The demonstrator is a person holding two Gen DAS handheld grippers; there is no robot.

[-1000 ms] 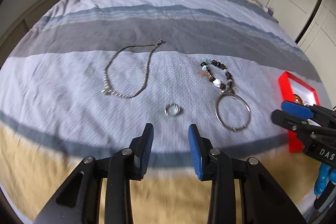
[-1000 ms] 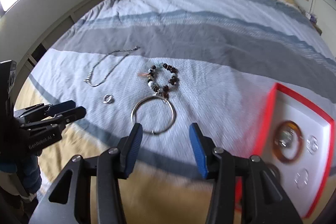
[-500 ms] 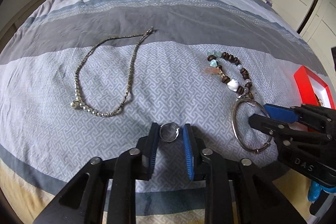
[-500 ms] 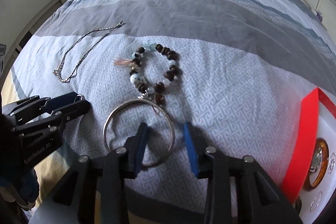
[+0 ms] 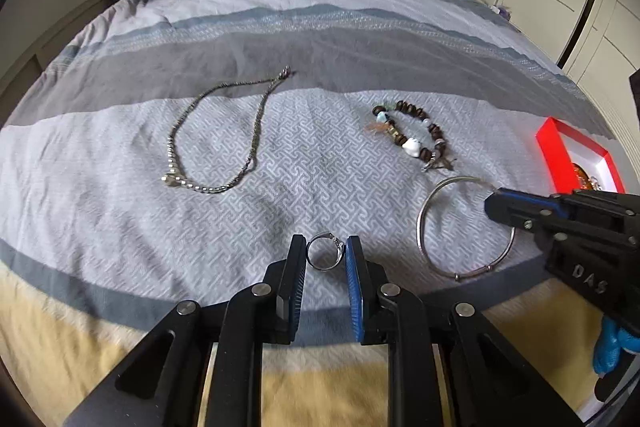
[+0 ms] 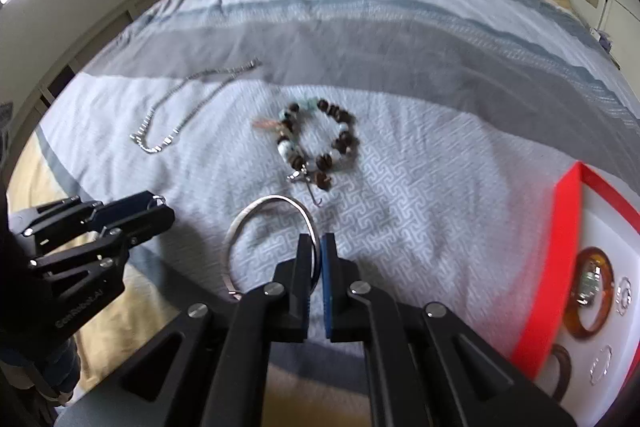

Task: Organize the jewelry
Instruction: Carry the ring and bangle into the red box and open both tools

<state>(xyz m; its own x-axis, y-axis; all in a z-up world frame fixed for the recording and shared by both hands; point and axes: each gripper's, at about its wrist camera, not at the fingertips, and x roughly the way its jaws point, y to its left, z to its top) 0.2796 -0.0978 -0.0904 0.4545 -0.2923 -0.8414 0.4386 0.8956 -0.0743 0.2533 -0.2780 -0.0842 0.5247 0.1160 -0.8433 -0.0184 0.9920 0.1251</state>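
Two handheld grippers each pinch a piece of jewelry on a striped bed.

Nearest, by the bed's foot edge, the left gripper [image 5: 326,251] pinches a small silver ring [image 5: 325,255] between its fingers; the right gripper [image 6: 316,254], its fingers having just closed, clamps the rim of a thin silver bangle [image 6: 256,211]. This looks like the pick-up step; next, probably, lifting both clear and carrying them to the red tray [image 6: 564,251] at the bed's right edge. Farther up the bed lie a brown beaded bracelet [image 6: 320,143] and a silver chain necklace [image 5: 216,131].
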